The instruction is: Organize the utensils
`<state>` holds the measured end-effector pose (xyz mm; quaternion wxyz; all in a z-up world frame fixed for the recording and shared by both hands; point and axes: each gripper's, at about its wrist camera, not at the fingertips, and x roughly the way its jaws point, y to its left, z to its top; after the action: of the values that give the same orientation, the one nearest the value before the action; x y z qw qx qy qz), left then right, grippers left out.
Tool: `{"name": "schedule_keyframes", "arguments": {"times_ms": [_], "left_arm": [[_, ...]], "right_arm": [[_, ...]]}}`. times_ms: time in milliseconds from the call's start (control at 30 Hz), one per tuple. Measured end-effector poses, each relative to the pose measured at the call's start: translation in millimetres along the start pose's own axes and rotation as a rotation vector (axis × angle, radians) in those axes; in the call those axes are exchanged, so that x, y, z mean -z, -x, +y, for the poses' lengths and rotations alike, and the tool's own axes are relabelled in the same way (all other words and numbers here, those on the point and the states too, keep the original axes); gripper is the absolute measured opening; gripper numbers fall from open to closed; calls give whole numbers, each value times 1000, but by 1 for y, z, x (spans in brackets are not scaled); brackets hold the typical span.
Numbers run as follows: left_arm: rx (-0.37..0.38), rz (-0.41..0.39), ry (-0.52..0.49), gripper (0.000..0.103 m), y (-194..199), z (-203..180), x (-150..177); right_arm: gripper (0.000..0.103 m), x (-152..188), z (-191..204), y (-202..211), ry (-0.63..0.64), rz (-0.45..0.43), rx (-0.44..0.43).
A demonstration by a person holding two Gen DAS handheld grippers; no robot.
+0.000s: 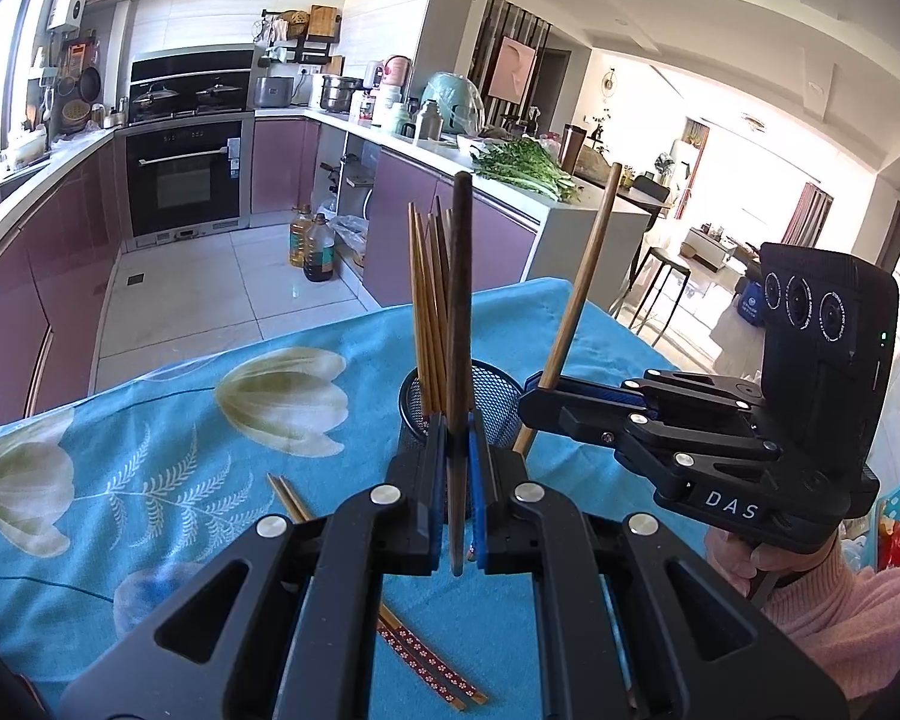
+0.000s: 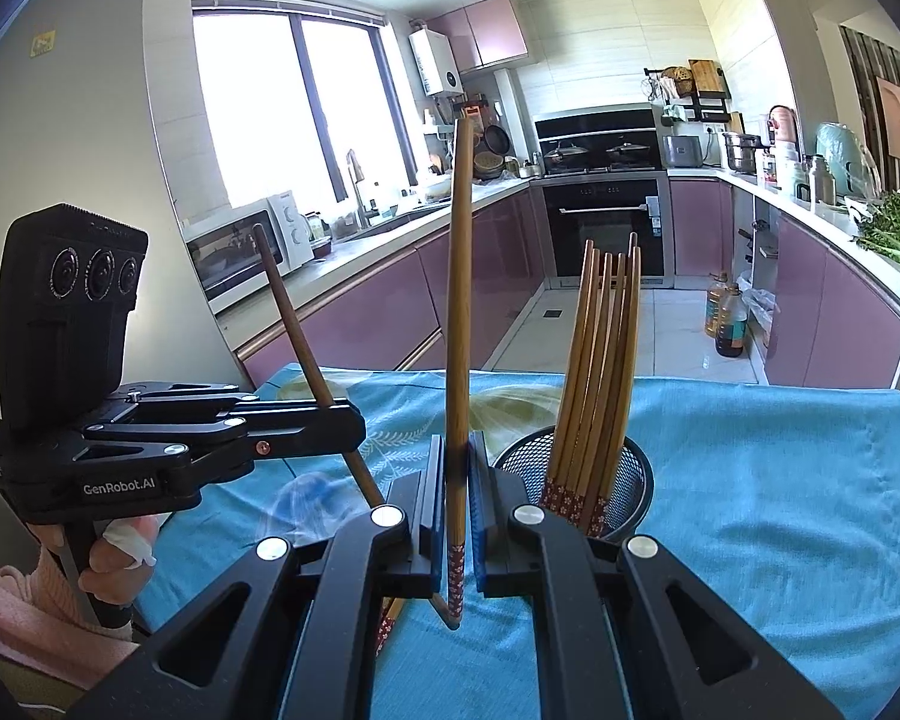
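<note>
Both tongs are clamped on one brown wooden chopstick each: left tongs point(image 1: 457, 462), right tongs point(image 2: 457, 480), beside the black mesh cup point(image 2: 630, 468).

Kitchen with mauve cabinets point(image 2: 378, 312) under a white counter point(image 1: 414, 147), pale tiled floor point(image 1: 210, 276). Black built-in oven point(image 1: 189, 177) beneath a stove with lidded pots point(image 1: 186, 93). Large bright window point(image 2: 294, 102) above the sink, microwave point(image 2: 240, 252) beside it. Sunlit living room point(image 1: 744, 222) beyond. Blue floral cloth point(image 1: 150, 420) over the desk.
</note>
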<state>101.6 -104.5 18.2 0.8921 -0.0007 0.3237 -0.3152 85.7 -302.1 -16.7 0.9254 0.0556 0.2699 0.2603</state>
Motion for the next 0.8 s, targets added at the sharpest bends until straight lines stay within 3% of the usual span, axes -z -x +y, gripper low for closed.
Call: {"name": "schedule_keyframes", "arguments": {"times_ms": [800], "left_arm": [[22,-18,-16,7,9,-2,-14]], "right_arm": [[6,-17,-1,-6,-1,-27,1]]}}
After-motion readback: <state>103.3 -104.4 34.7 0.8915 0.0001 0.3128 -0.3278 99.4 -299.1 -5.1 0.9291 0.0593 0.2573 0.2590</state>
